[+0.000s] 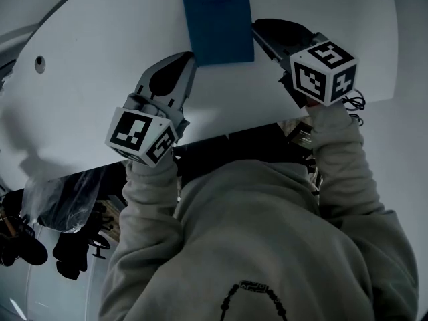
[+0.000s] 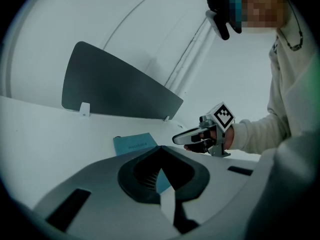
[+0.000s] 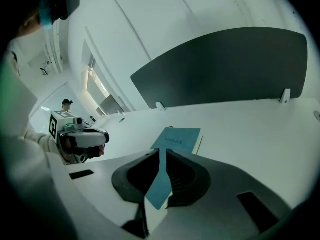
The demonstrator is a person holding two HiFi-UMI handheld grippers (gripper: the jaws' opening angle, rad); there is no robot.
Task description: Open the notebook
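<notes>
I kept both claws pressed together (nothing pinched); I feared my left gripper (image 1: 189,60) and right gripper (image 1: 258,27) would shove the closed notebook (image 1: 218,22) farther away, missing its cover

Deep blue notebook (image 1: 218,22) against a white table (image 1: 100,59) and dark grey divider panel (image 2: 115,86); black-and-white square markers pattern the grey left gripper (image 1: 189,60) and right gripper (image 1: 258,25); the sweatshirt (image 1: 267,246) is pale grey.
</notes>
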